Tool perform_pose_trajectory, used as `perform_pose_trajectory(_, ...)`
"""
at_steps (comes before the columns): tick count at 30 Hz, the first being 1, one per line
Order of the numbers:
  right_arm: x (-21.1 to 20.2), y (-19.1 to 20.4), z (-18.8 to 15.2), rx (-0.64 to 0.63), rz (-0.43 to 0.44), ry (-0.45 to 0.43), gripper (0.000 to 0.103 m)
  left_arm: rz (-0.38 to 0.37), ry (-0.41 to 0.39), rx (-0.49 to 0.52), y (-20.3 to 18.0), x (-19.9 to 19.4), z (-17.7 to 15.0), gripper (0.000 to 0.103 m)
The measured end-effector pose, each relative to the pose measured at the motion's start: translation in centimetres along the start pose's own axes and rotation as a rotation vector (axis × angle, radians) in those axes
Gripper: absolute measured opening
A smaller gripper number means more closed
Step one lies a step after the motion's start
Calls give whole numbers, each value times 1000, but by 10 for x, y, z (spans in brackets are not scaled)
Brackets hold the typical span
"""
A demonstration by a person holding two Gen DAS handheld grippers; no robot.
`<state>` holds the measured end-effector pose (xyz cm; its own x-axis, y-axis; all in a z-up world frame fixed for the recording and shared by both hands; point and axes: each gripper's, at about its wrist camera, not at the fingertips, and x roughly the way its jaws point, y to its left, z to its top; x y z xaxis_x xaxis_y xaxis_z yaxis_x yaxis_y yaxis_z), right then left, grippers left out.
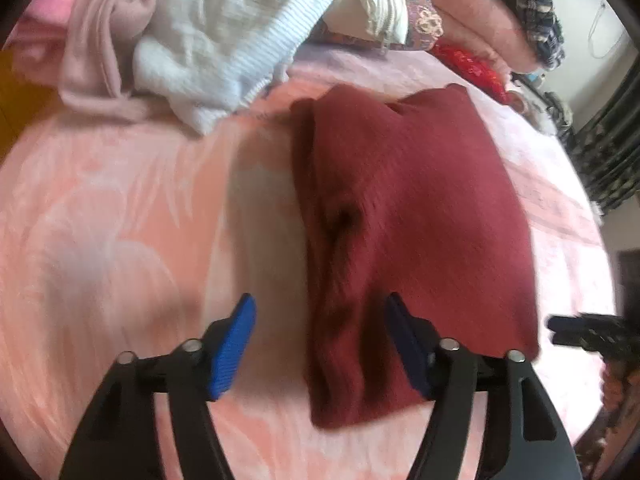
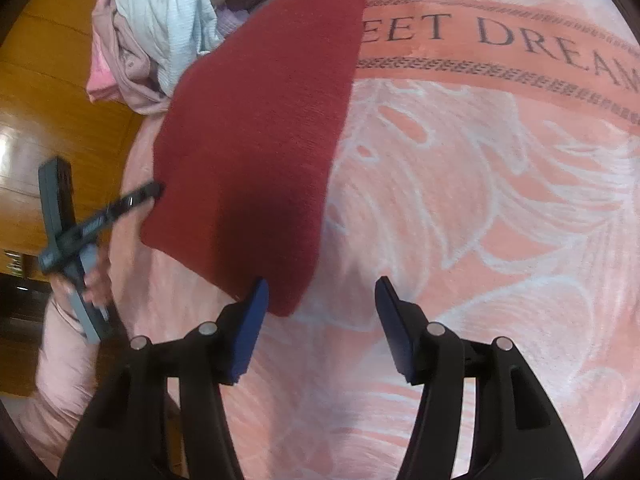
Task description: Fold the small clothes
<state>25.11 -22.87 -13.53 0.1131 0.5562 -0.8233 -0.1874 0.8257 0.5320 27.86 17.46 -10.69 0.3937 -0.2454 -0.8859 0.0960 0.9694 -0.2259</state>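
Note:
A dark red knitted garment (image 1: 412, 200) lies folded flat on the pink bedspread (image 1: 120, 220). My left gripper (image 1: 320, 344) is open above the garment's near left edge: that edge runs between the blue pads (image 1: 234, 348), which do not press on it. The right gripper (image 1: 556, 330) shows at the right rim, just off the garment's right corner. In the right wrist view the red garment (image 2: 260, 120) stretches away to the upper left, and my right gripper (image 2: 322, 320) stands open with its left pad (image 2: 250, 328) over the near corner. The hand-held left gripper (image 2: 152, 192) touches the garment's left edge.
A heap of unfolded clothes sits at the far edge: a pale blue ribbed piece (image 1: 224, 32) and a pink one (image 1: 96, 40). Folded blankets (image 1: 480, 28) are stacked at the back right. A wooden floor (image 2: 60, 92) lies beyond the bed's left edge. The bedspread (image 2: 480, 200) carries printed lettering.

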Motion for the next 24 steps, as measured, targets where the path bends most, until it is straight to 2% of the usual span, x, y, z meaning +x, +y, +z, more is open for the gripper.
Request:
perform_pose_trajectory(4,19,8,7,4,5,26,57,-35,41,-4,-4,6,-12,82)
perform_pose_trajectory(7,35,12,13,17,21,40,57,-28,74,-6,-8,21,-15,82)
perform_pose_trajectory(8,38,12,14,24,25,44,54,-34,85,-13,-8,25,-16,82)
perform_pose_trajectory(10,46,9,16,49,75,57,37,-44,111,-33,-8,36,-17,81)
perform_pose_trajectory(12,50,7,17,59,92,59,36,-61,134,-55,-6,46,-19,71)
perform_pose_trajectory(14,50,8,16,54,107,54,31,-99,137,-73,-5,51,-20,50)
perform_pose_trajectory(15,48,10,15,50,116,49,24,-117,141,-82,-6,52,-21,45)
perform_pose_trajectory(16,44,10,14,46,129,43,19,-122,141,-81,-7,52,-20,36)
perform_pose_trajectory(19,22,18,11,10,147,8,15,-158,148,-88,-6,47,-17,26)
perform_pose_trajectory(22,-3,26,5,-23,144,-31,14,-238,118,-105,1,29,-15,24)
perform_pose_trajectory(24,-7,27,2,-30,102,-9,14,-264,90,-86,1,17,-14,24)
